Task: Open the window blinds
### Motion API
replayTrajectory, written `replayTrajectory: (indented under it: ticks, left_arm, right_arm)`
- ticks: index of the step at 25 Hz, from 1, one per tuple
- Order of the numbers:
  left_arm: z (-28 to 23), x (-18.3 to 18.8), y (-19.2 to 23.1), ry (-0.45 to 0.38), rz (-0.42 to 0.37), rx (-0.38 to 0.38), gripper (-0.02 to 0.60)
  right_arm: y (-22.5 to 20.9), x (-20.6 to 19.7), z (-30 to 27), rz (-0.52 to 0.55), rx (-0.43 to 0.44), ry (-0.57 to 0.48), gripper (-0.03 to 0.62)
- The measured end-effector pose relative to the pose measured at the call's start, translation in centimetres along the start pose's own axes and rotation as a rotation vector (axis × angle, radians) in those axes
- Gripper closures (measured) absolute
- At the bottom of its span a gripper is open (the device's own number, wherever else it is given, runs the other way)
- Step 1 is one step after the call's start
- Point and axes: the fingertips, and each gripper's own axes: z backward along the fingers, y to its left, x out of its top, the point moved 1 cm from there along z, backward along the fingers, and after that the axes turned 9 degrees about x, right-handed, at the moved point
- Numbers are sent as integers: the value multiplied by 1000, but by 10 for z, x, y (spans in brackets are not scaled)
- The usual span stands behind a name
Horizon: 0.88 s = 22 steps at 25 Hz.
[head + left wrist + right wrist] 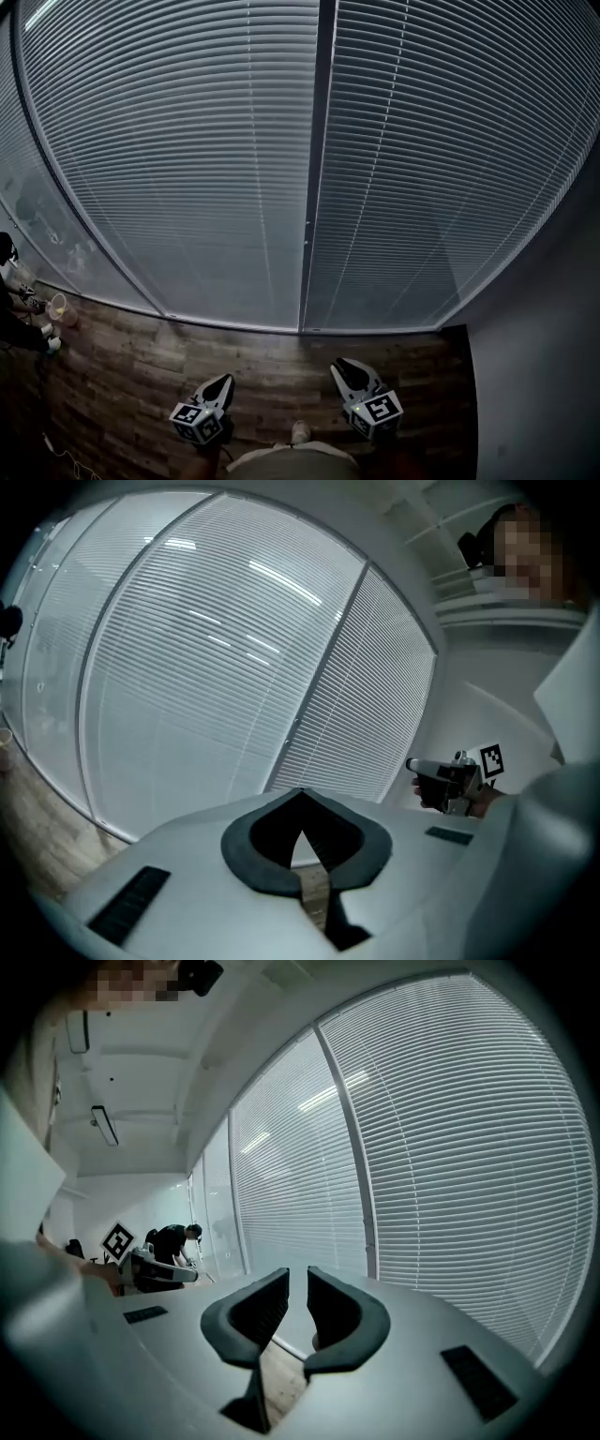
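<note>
Wood-plank floor (122,366); plain grey wall (544,375) at right; dark vertical mullion (314,169) ahead; dim light.

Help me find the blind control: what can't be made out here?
Blinds: tops cut off by the upper edge, head view.
Cord or wand: only small marks on the mullion, too small to tell.
Small things at far left: head view, too dim to name.

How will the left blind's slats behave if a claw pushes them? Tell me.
The slats look thin and closely stacked, so they probably flex rather than resist. The blind hangs as one long sheet nearly to the floor, so it likely swings away when pushed. Pinched hard, a slat might kink.
</note>
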Motion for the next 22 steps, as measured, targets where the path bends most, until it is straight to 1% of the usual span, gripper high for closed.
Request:
replayTrajectory:
  ticks: [2,3,5,7,10,12,16,19,22]
  left_arm:
    - [4,-7,5,3,-17,5,571]
    - [3,-7,6,7,-8,11,571]
    - [-6,-4,10,16,46,14,569]
    - [-21,-10,18,28,79,14,571]
    - [-35,-22,24,46,78,17,571]
    - [-39,-24,21,46,67,-10,571]
    - [-44,-24,0,11,62,-128,569]
    - [-49,-23,-17,13,59,-159,569]
    - [-49,-25,-25,15,64,-160,569]
  right_arm:
    - [4,-3,2,3,13,-6,534]
    - [3,-4,2,5,20,-7,534]
    - [-9,-7,-5,8,34,-4,534]
    - [-23,-15,-14,-2,36,-1,534]
    - [-34,-23,-19,-17,33,-13,536]
    - [-37,-18,-16,-16,24,-16,536]
    - [-46,-30,-9,-18,14,-1,536]
    - [-55,-40,-5,-41,12,8,534]
    - [-57,-38,0,-46,14,23,534]
